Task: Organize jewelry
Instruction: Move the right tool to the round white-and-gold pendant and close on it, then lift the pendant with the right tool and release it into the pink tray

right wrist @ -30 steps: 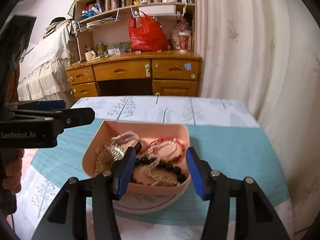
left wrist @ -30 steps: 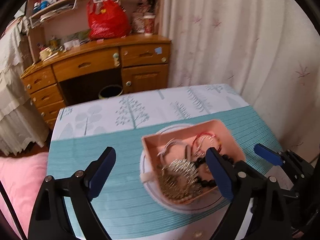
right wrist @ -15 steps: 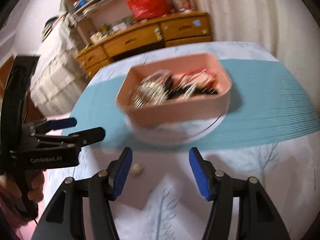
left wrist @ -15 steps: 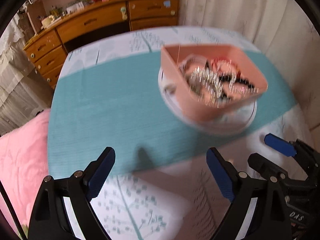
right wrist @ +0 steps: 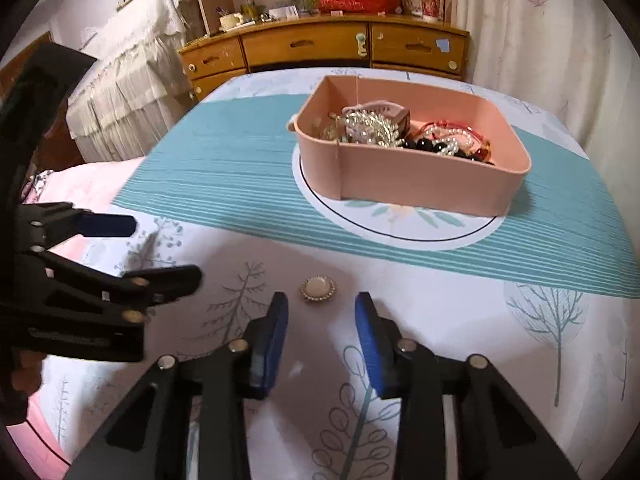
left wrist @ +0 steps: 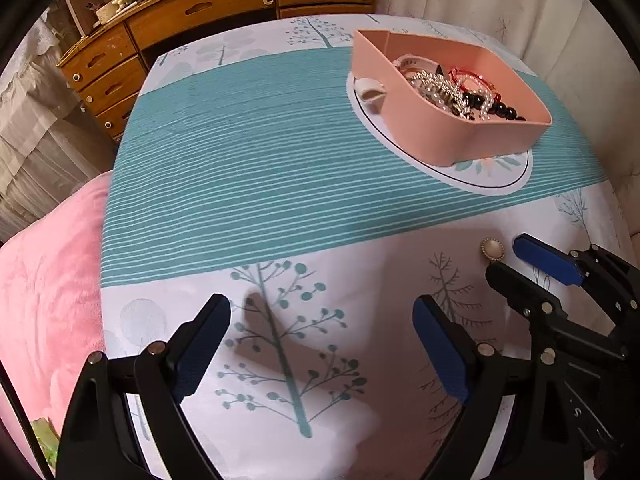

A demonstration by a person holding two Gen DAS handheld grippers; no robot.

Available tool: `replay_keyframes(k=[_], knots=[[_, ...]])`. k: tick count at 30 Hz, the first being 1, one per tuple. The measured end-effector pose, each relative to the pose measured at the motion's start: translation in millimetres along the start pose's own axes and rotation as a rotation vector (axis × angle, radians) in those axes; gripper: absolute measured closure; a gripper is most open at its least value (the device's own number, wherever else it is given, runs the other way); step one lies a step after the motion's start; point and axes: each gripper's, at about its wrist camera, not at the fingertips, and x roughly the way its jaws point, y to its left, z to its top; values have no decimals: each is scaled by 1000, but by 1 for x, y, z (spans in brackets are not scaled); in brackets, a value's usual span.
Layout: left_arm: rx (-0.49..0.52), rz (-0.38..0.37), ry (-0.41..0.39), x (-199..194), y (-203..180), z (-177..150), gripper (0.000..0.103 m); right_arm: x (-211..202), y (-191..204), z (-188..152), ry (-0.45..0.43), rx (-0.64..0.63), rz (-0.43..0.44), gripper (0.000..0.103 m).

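A pink box point(left wrist: 460, 128) point(right wrist: 408, 176) holding several necklaces and bead bracelets point(right wrist: 384, 132) stands on a white round plate point(right wrist: 400, 228). A small round pearl brooch point(right wrist: 318, 288) point(left wrist: 492, 249) lies loose on the tablecloth. My right gripper point(right wrist: 320, 316) is open, low over the cloth, with the brooch just ahead of its fingertips. It also shows in the left wrist view point(left wrist: 532, 268). My left gripper point(left wrist: 320, 320) is open and empty above bare cloth, left of the brooch; it shows at the left of the right wrist view point(right wrist: 152, 248).
The table carries a teal-striped cloth with tree prints point(left wrist: 256, 152). A pink blanket point(left wrist: 44, 280) lies off the left edge. A wooden desk with drawers point(right wrist: 320, 46) stands behind, curtains point(right wrist: 540, 32) to the right.
Both grippers have pulled back from above the pink box and dropped toward the near part of the table. The brooch has come into view in front of the right gripper.
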Motion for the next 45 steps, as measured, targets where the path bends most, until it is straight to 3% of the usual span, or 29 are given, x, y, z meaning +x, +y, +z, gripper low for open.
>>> replay_keyframes(k=[4,6,16,21,25,29,31,32,34,36,39,43,45], knots=[[-9,-22,-4,-2,8,-2,12,3,4,2,-1,-20,-11,72],[-8,-22,1,-1,11,-4,12,5,8,3,-1,-33,-27,84],[-16,-23,8,1,29,-6,12,6,28,23,-26,-55,31,85],[-41,-38,17,4,39,-5,12,-13,32,60,-157,-38,70,85],[-55,-49,16,5,44,-5,12,-36,23,92,-312,8,52,85],[-64,-59,18,5,46,-4,12,-62,-2,108,-477,121,3,85],[-63,-62,19,5,47,-3,12,-65,-16,109,-492,197,-46,85],[-63,-66,19,5,47,-2,12,-62,-21,110,-476,224,-64,83],[-65,-71,17,5,48,-1,12,-49,-37,112,-380,292,-102,59],[-70,-72,17,6,47,0,12,-39,-48,110,-298,333,-105,55],[-70,-68,26,8,44,0,12,-37,-54,104,-290,351,-134,53],[-67,-49,36,11,34,-3,11,-34,-51,95,-275,331,-144,36],[-55,-25,34,11,26,-6,11,-30,-48,86,-248,315,-147,33]])
